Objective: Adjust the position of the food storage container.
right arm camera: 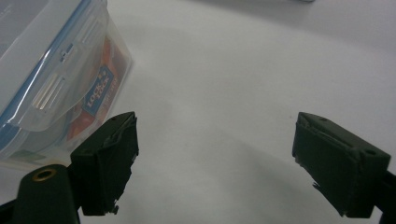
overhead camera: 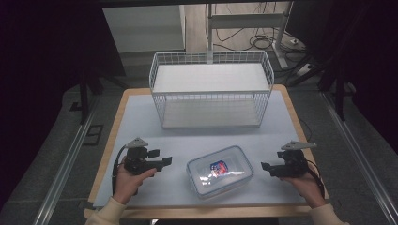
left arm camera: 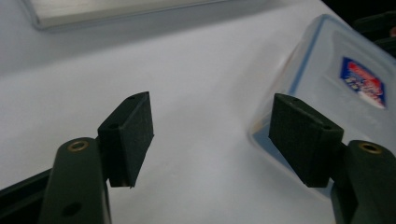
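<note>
Both grippers, left gripper [overhead camera: 165,162] and right gripper [overhead camera: 264,167], gape over white table [overhead camera: 141,122]; cables [overhead camera: 244,40] behind.

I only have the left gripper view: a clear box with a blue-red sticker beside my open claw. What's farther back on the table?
Observer: A white wire basket stands behind the box, apart from it.
Operator: Where's the other claw?
Observer: The right claw is on the box's opposite side, open, touching nothing.
Operator: Does the box have latches?
Observer: Yes, the right gripper view shows lid flaps folded down along its side.
</note>
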Motion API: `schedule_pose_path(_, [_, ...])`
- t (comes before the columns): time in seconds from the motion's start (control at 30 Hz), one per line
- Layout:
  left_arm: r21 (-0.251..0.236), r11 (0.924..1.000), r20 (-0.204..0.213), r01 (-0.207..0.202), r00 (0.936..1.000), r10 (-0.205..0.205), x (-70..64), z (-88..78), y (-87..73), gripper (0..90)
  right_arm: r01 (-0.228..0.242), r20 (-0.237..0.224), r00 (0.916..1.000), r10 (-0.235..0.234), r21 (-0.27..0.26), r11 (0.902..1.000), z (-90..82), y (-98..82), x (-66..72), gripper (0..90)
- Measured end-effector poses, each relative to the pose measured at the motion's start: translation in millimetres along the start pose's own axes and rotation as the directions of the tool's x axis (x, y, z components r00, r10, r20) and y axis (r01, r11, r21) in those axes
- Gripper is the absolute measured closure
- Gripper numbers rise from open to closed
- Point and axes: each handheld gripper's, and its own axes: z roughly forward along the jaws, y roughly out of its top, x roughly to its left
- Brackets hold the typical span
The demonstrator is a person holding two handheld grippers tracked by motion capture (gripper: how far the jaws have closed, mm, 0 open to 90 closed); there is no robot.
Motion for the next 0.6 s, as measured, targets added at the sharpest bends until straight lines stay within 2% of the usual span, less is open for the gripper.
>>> schedule_pose_path(0.13, [-0.005,0.9999,0.016,-0.013,0.9998,0.013,-9.2,-2.3,3.0,30.7,0.005,0.001,1.0000,-0.005,0.004,1.0000,0.7,-0.2,0.3,14.5])
schedule_pose_path(0.23, [-0.003,0.9990,0.032,-0.046,0.9985,0.046,-22.9,-3.5,6.4,31.1,0.008,0.006,1.0000,-0.008,0.012,0.9999,2.2,-0.6,0.2,14.6])
schedule_pose_path(0.47, [0.012,0.9932,0.074,-0.116,0.9906,0.114,-50.3,-3.0,9.8,32.9,0.025,0.019,0.9995,-0.026,0.031,0.9992,4.8,-1.6,1.4,15.0])
schedule_pose_path(0.53, [0.025,0.9894,0.090,-0.143,0.9860,0.140,-56.2,-1.9,10.2,38.9,0.025,0.020,0.9995,-0.026,0.029,0.9993,4.5,-1.4,1.7,15.0])
schedule_pose_path(0.6, [0.029,0.9854,0.106,-0.168,0.9807,0.164,-61.8,-1.1,9.9,49.7,0.025,0.020,0.9995,-0.025,0.024,0.9994,3.7,-1.1,1.5,15.1])
